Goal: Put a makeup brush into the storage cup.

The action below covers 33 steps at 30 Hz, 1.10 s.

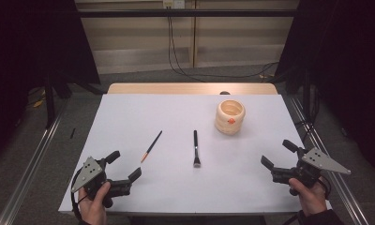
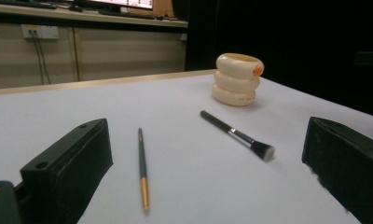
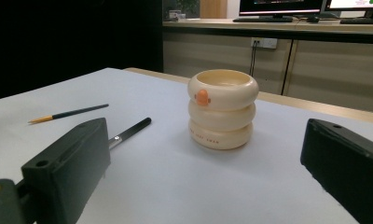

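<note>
Both grippers, left (image 1: 125,165) and right (image 1: 275,153), hold fingers wide open and empty near two brushes, thin (image 1: 151,146) and flat-headed (image 1: 195,148), on the worktop (image 1: 129,117).

two brushes (image 1: 151,146) (image 1: 195,148), one holder (image 1: 230,116)

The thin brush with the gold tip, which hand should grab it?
Probably the left. The left gripper sits open right beside the thin brush, while the right gripper is across the table, nearer the cup.

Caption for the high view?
Open grippers, left and right, flank two brushes and a cup.
</note>
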Motion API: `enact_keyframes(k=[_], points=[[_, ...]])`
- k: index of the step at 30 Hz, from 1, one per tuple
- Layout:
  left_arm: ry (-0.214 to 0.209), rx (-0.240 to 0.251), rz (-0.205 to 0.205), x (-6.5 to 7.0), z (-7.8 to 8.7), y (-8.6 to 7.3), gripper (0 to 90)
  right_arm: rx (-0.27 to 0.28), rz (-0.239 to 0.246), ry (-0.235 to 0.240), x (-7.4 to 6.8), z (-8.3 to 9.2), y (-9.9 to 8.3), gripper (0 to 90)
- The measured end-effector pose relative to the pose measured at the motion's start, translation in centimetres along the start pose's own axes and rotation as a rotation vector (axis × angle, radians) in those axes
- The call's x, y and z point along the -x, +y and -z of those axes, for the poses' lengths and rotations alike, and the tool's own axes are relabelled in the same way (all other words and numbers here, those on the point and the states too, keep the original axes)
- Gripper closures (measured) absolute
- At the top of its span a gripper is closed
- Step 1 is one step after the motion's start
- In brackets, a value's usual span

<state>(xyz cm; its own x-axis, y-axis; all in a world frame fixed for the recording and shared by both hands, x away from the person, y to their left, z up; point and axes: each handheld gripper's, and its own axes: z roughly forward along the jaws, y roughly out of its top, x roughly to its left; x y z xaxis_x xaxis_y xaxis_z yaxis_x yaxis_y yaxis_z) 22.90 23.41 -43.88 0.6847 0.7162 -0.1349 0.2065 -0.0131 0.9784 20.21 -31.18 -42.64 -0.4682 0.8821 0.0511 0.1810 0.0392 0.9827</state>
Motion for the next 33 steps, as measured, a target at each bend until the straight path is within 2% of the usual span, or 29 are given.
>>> enact_keyframes(k=[2, 5, 8, 11, 14, 20, 24, 29, 30, 33], points=[[-0.003, -0.003, -0.017, 0.1, -0.2, 0.2, 1.4, 0.003, -0.001, 0.005, 0.0, 0.0, 0.0, 1.0], [-0.003, -0.008, -0.019, 0.3, -0.4, 0.4, 1.4, 0.010, -0.006, -0.004, 0.1, 0.1, 0.0, 1.0], [0.016, -0.010, -0.041, 0.5, -0.3, 0.8, 1.4, 0.014, 0.002, -0.010, 0.0, 0.2, 0.0, 1.0], [0.030, 0.001, -0.044, 0.7, -0.2, 1.2, 1.4, 0.008, 0.024, 0.000, -0.3, 0.2, 0.1, 0.5], [0.024, 0.015, -0.050, 0.8, -0.3, 1.6, 1.4, 0.011, 0.030, -0.006, -0.4, 0.1, 0.1, 0.0], [0.017, 0.001, -0.102, 0.8, -1.2, 2.3, 1.4, 0.005, 0.031, 0.004, -0.4, -0.1, 0.1, 0.1], [0.000, 0.002, -0.107, 1.0, -1.9, 2.7, 1.4, 0.016, 0.035, 0.021, -0.5, -0.2, 0.1, 0.4], [0.020, 0.008, -0.121, 1.1, -2.6, 3.5, 1.6, 0.008, 0.052, 0.021, -0.6, -0.3, 0.0, 0.4], [0.013, 0.016, -0.113, 1.1, -2.7, 3.6, 1.6, 0.008, 0.052, 0.021, -0.6, -0.3, 0.0, 0.4], [0.014, 0.026, -0.125, 0.9, -3.1, 4.2, 1.6, 0.002, 0.065, 0.032, -0.8, -0.4, -0.1, 0.0]])
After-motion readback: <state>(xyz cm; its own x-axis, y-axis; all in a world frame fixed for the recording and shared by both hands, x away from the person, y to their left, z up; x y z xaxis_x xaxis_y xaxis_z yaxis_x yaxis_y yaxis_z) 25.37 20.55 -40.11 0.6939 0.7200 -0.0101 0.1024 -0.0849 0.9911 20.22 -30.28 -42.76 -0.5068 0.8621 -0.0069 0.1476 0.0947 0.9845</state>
